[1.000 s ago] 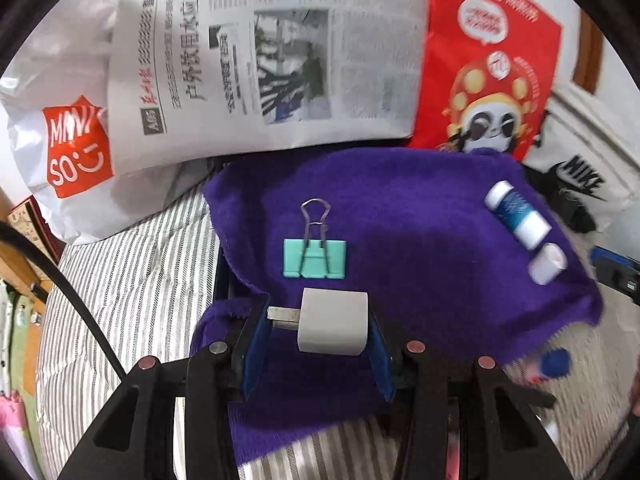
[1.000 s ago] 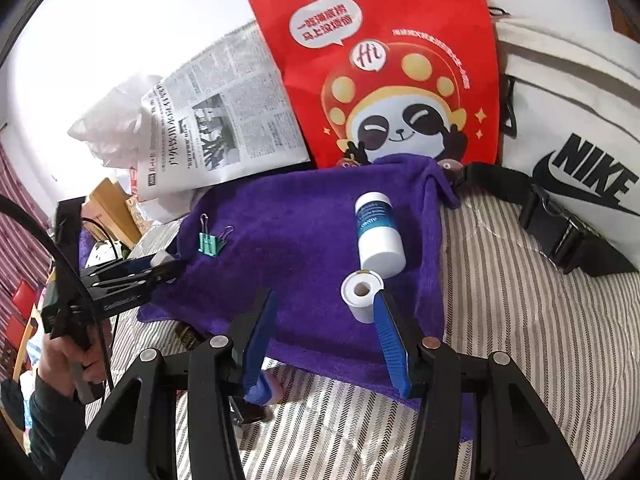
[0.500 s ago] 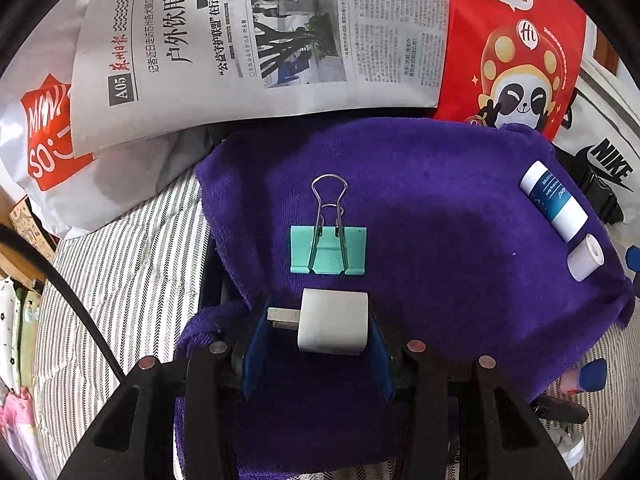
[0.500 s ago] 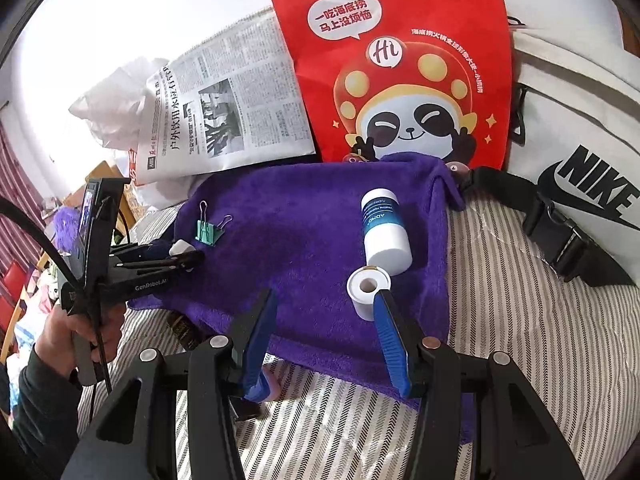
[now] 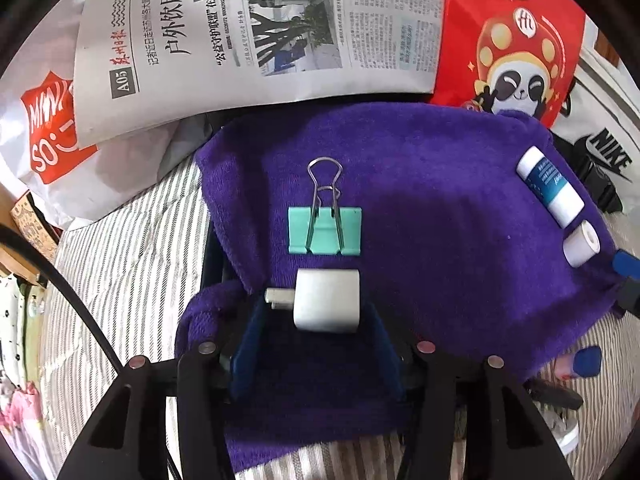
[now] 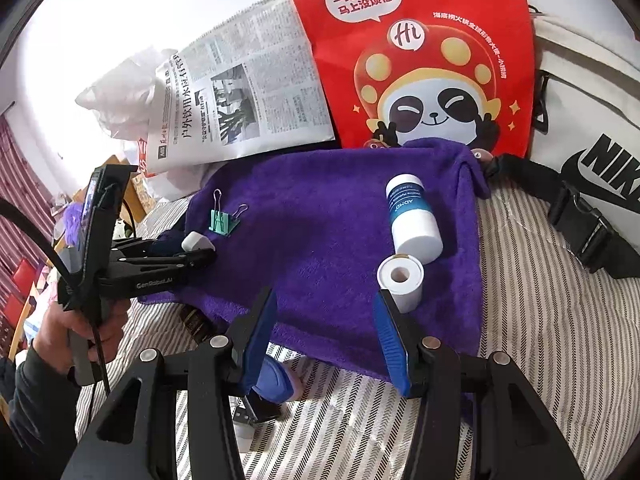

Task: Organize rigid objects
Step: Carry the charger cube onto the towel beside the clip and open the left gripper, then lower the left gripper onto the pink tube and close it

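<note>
A white plug charger (image 5: 326, 300) lies on the purple towel (image 5: 420, 200), just below a green binder clip (image 5: 324, 230). My left gripper (image 5: 316, 312) straddles the charger. Its jaws are opening, and a gap shows between the charger and the right pad. The right wrist view shows the same gripper (image 6: 192, 256) with the charger (image 6: 196, 242) at its tips, beside the clip (image 6: 220, 222). My right gripper (image 6: 324, 320) is open with nothing in it, above the towel's front edge. A small white roll (image 6: 400, 280) stands just past its right finger. Behind the roll lies a white bottle (image 6: 414, 216) with a blue label.
A newspaper (image 5: 256, 32), a red panda bag (image 6: 420, 60), a white Nike bag (image 6: 592, 140) with a black buckle strap (image 6: 580, 228) and a white Miniso bag (image 5: 44, 140) line the back. Striped bedding (image 6: 520, 300) surrounds the towel. A blue object (image 6: 274, 378) pokes out beneath the towel's front edge.
My left gripper has tipped down and brought the charger close below the binder clip. Its jaws have widened off the charger. My right gripper has stayed put.
</note>
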